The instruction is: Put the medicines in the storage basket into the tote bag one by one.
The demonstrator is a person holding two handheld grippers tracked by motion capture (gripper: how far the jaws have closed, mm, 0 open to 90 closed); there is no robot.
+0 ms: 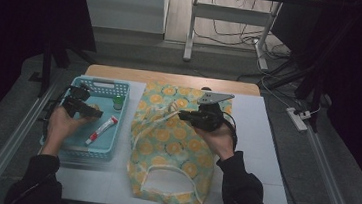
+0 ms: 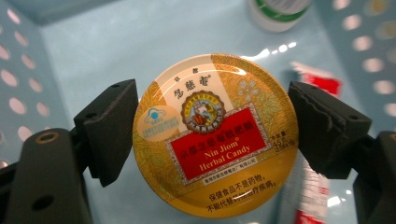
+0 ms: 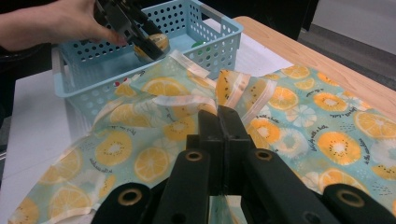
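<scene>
Grey floor [image 1: 138,52] all round the wooden desk [image 1: 171,78], which carries a white sheet [image 1: 259,155]. Beyond the desk, a white table leg [image 1: 191,27] stands beside a tangle of cables [image 1: 230,34]. Right of the desk, a white power strip [image 1: 298,118] lies on the floor. Both sides sit in deep shadow.

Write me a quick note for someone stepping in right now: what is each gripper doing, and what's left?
Left gripper: jaws at the sides of the candy tin, over the basket; firm grip not certain.
Right gripper: shut on the bag, lifting its edge.
Tube and bottle lie in the basket.
Done: tin apparently picked, bag apparently held open.
Left, likely: tin into the bag, then tube and bottle.
</scene>
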